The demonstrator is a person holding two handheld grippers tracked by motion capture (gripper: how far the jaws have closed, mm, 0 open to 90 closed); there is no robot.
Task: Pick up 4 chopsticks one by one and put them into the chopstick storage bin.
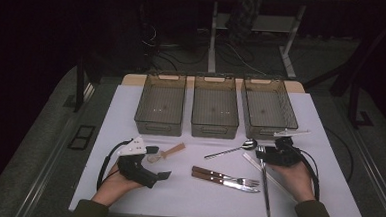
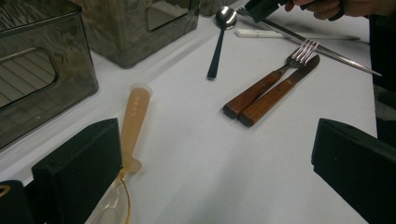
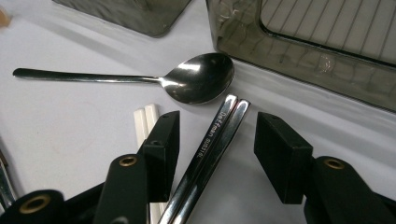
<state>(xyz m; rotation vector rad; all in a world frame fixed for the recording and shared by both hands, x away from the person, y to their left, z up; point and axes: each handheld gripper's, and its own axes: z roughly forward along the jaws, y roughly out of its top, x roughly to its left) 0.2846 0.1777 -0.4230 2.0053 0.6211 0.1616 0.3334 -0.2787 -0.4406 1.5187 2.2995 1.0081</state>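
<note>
My right gripper (image 3: 217,135) stands open with its jaws either side of the top ends of a pair of metal chopsticks (image 3: 219,135); a gap shows on both sides. From above, this gripper (image 1: 262,151) is at the right of the table, and the chopsticks (image 1: 265,185) run toward the front edge. A metal spoon (image 3: 196,81) lies just ahead of the jaws. My left gripper (image 1: 158,162) rests open at the left with nothing between its jaws. In the left gripper view an amber plastic spoon (image 2: 133,121) lies against that gripper's (image 2: 215,177) left jaw.
Three grey bins (image 1: 159,125) (image 1: 214,128) (image 1: 268,128) stand in a row at the back. A wooden-handled fork (image 1: 217,173) and knife (image 1: 222,181) lie side by side in the middle. White chopsticks (image 1: 272,179) lie beside the metal pair.
</note>
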